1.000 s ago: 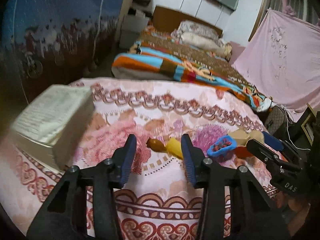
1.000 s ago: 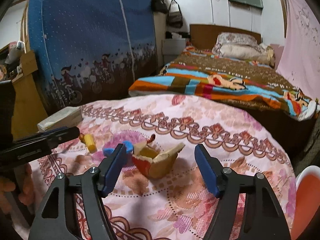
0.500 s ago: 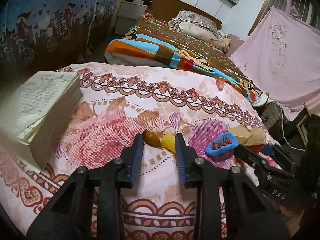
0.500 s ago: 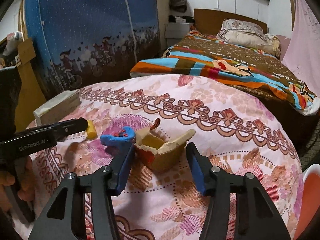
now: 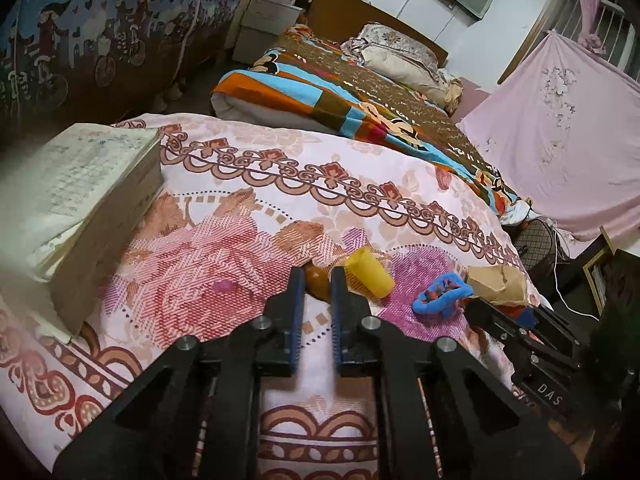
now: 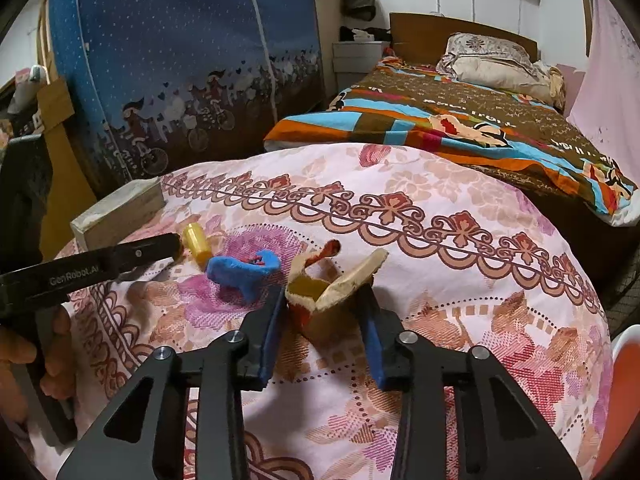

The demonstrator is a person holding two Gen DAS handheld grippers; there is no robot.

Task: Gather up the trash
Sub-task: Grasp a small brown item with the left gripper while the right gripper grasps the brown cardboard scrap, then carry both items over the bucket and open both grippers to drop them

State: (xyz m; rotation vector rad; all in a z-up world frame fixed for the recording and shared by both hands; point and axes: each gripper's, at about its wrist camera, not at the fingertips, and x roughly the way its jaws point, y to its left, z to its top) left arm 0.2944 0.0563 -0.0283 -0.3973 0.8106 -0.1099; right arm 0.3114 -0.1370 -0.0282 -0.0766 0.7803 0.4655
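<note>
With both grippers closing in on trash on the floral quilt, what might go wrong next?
1. The left gripper pinches the brown piece by one end; it may slip out.
2. The right gripper is closing around the torn carton, which may crumple.
3. Lifting may knock the nearby blue scrap.

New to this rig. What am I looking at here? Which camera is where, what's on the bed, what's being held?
There is no robot: a person holds a two-finger gripper in each hand, and each gripper has a fisheye camera looking along its fingers. One picture is from the left gripper, the other from the right.

On the floral bedspread lie a thick book, a yellow cylinder, a blue scrap and a torn carton.

The left gripper is shut on a small brown piece. The right gripper is closing, with its pads against the carton's sides.
</note>
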